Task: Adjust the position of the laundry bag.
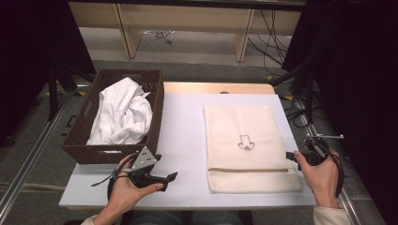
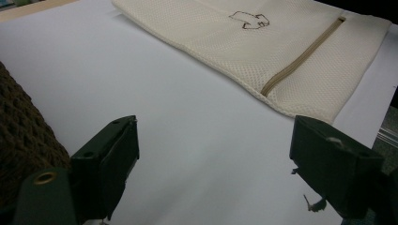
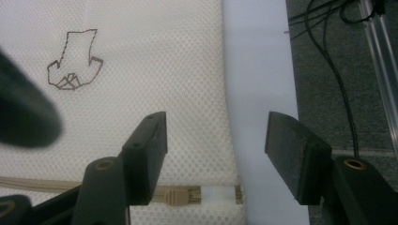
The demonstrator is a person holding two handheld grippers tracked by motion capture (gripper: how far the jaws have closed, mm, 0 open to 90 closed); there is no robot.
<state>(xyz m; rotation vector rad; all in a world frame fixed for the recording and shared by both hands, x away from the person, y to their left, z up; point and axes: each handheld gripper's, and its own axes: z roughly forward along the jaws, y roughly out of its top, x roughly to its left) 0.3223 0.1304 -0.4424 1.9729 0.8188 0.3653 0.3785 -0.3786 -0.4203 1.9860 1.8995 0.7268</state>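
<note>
Two wide-open grippers, left gripper and right gripper: your mesh laundry bag looks light and limp, so pinch its zipper pull near the tabletop's right edge.

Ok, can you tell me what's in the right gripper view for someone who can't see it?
A cream mesh bag lies flat on a white table, with a small dark outline drawing stitched on it. The right gripper has its two black jaws open above the bag's edge, near the tan zipper pull.
</note>
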